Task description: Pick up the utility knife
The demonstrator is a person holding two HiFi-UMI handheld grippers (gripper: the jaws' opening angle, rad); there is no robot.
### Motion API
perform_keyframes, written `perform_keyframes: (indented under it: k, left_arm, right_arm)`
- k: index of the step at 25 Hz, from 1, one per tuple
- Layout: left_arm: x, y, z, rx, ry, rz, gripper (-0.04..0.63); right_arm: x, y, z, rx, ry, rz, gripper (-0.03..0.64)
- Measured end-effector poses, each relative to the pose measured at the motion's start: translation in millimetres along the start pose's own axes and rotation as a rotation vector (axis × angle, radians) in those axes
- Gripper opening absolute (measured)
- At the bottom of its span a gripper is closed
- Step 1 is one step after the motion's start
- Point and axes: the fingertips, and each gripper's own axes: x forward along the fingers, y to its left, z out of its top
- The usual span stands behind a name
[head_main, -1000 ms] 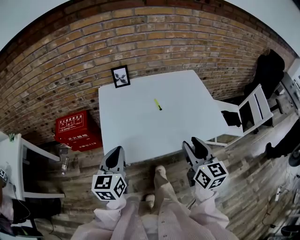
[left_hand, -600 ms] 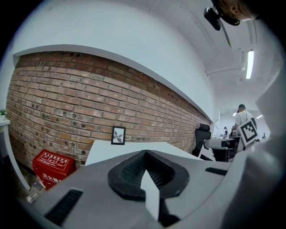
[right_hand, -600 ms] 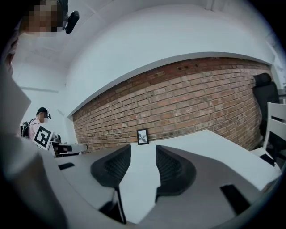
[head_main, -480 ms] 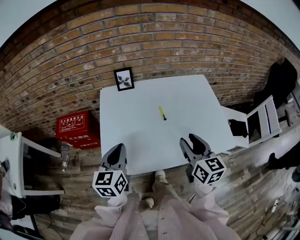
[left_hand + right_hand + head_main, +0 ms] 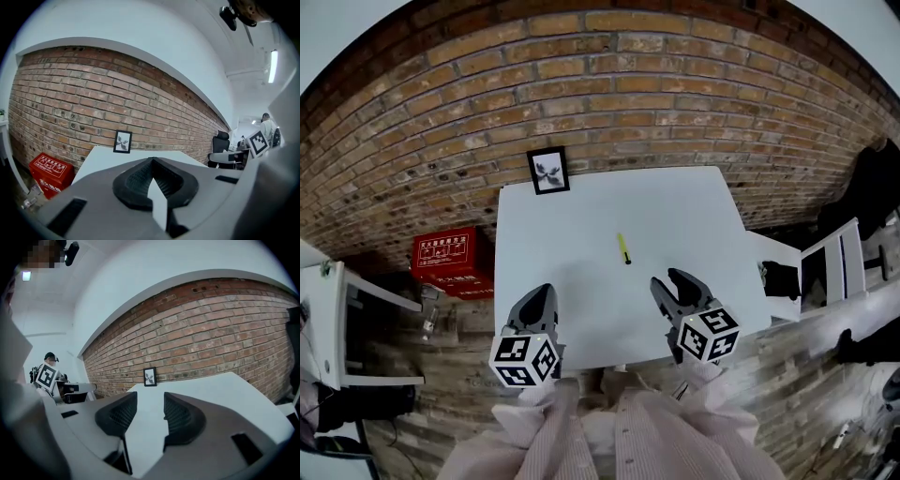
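Head view: yellow utility knife (image 5: 623, 248) flat near the middle of the white table (image 5: 572, 225), untouched. Left claw (image 5: 540, 298) and right claw (image 5: 671, 281) over the near edge, both well apart from the knife. Framed picture (image 5: 548, 170) upright at the far edge against the brick wall (image 5: 609, 84); red box (image 5: 450, 258) on the floor to the left.

Left gripper view: clenched, pads together, holding nothing.

Right gripper view: released, pads apart, only bare table between them.
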Motion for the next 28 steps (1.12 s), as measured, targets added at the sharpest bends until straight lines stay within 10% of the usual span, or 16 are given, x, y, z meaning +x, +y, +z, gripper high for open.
perform_keyframes:
  k: [28]
  left_arm:
    - [93.7, 29.7, -56.6, -0.075, 0.227, 0.007, -0.006]
  right_arm:
    - [125.1, -36.9, -59.8, 0.041, 0.303, 0.06, 0.163]
